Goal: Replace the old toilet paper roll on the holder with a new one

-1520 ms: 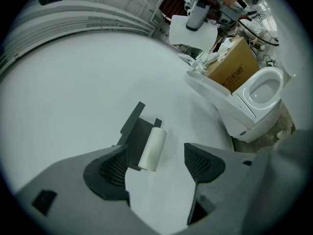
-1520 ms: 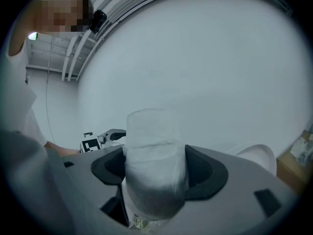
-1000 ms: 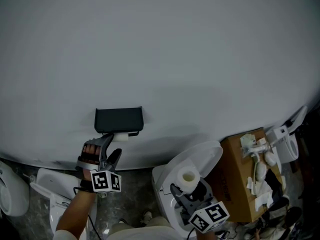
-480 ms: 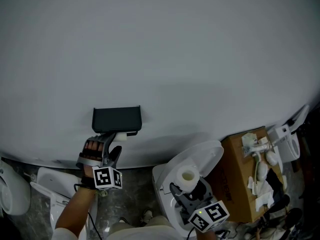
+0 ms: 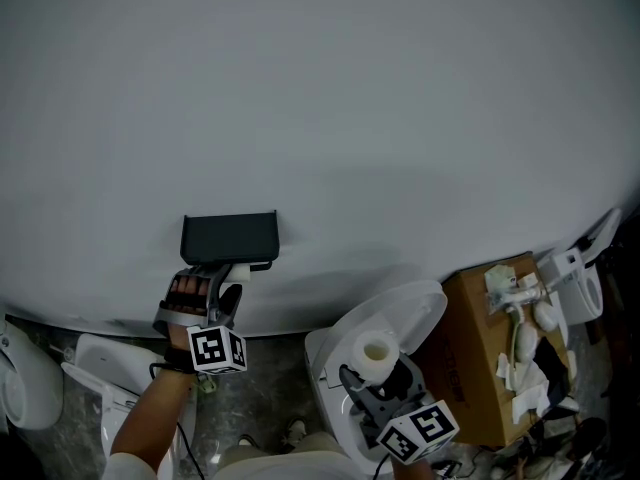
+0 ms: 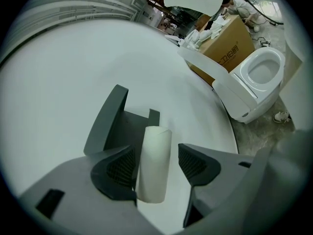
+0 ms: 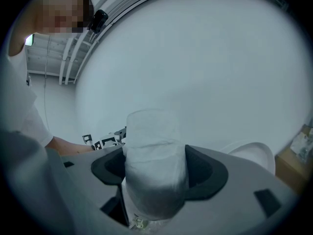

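A dark grey holder [image 5: 229, 238] is fixed to the white wall, seen close up in the left gripper view as the holder [image 6: 110, 126]. On it sits the old roll, a thin white tube [image 6: 154, 163], small in the head view as the tube [image 5: 237, 272]. My left gripper [image 5: 222, 280] reaches under the holder. Its jaws have just been closing round the tube; the left pad is at it, while a gap shows at the right pad. My right gripper [image 5: 378, 373] is low, shut on the full new roll [image 7: 155, 165], upright above a toilet.
A white toilet [image 5: 400, 318] with raised lid stands below the right gripper. A cardboard box [image 5: 480, 368] with loose parts is to its right. Another white fixture [image 5: 100, 388] lies at lower left. The white wall [image 5: 350, 118] fills the upper view.
The left gripper's jaws have narrowed round the tube and the hand has crept slightly toward the holder. The right gripper with the new roll has stayed put.
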Demonstrator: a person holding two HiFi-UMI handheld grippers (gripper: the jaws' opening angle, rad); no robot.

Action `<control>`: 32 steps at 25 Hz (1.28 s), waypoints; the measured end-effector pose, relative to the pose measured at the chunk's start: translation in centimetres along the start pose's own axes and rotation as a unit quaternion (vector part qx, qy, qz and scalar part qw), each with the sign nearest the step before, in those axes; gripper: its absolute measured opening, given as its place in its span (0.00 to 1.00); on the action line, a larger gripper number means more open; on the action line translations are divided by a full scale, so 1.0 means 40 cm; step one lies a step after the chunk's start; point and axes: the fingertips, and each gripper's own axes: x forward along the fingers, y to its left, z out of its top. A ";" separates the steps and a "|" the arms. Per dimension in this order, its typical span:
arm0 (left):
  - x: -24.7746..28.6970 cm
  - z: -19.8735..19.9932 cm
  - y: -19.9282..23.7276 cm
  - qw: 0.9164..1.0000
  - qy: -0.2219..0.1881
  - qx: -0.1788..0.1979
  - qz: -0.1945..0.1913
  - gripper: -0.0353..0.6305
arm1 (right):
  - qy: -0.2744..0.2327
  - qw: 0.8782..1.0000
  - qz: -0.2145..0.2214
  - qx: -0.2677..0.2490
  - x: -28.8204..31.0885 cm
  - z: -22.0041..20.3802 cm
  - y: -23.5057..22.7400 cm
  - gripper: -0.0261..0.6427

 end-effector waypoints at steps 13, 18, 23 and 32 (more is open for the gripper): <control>0.009 0.008 0.005 1.000 0.017 0.005 0.001 0.33 | -0.006 1.000 -0.004 0.008 -0.034 -0.006 -0.030 0.53; 0.013 0.029 0.002 1.000 0.016 0.011 -0.003 0.33 | -0.008 1.000 -0.010 0.012 -0.051 -0.010 -0.043 0.53; 0.012 0.051 -0.003 1.000 0.015 0.017 -0.007 0.33 | -0.015 1.000 -0.013 0.014 -0.071 -0.008 -0.048 0.53; 0.035 0.110 -0.008 1.000 0.003 0.018 -0.010 0.33 | -0.016 1.000 -0.018 0.019 -0.090 -0.016 -0.059 0.53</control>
